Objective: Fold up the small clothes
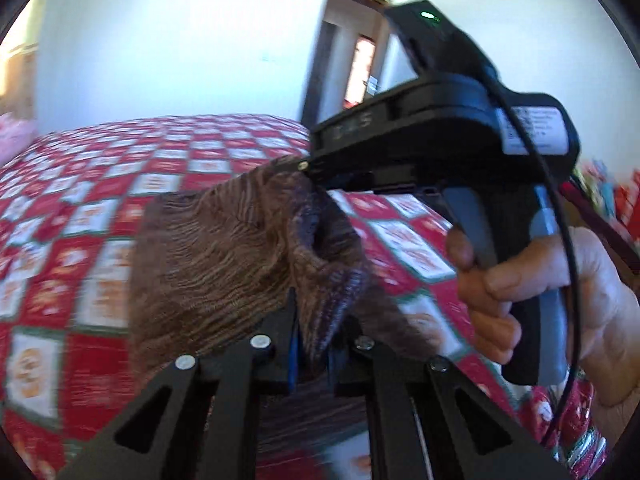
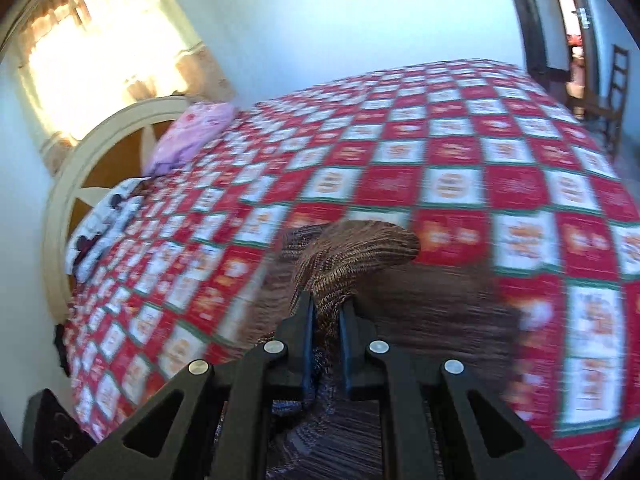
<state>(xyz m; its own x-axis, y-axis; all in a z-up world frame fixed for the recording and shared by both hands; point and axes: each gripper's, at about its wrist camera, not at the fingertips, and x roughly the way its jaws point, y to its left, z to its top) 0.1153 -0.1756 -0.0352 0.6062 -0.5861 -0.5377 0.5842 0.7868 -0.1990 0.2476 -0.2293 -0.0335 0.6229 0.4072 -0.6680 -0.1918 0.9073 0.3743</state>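
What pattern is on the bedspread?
Red and white checks edged in green on the bedspread, clearest in the right wrist view.

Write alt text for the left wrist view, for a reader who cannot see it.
The left gripper is shut on a brown knitted garment, held up above a bed with a red and white checked bedspread. The right gripper, held in the person's right hand, clamps the garment's upper edge. White wall and an open doorway lie behind.

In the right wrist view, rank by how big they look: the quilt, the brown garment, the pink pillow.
1. Quilt, filling most of the view.
2. Brown garment, though it sits close to the camera, so its size is exaggerated.
3. Pink pillow, far off by the headboard.
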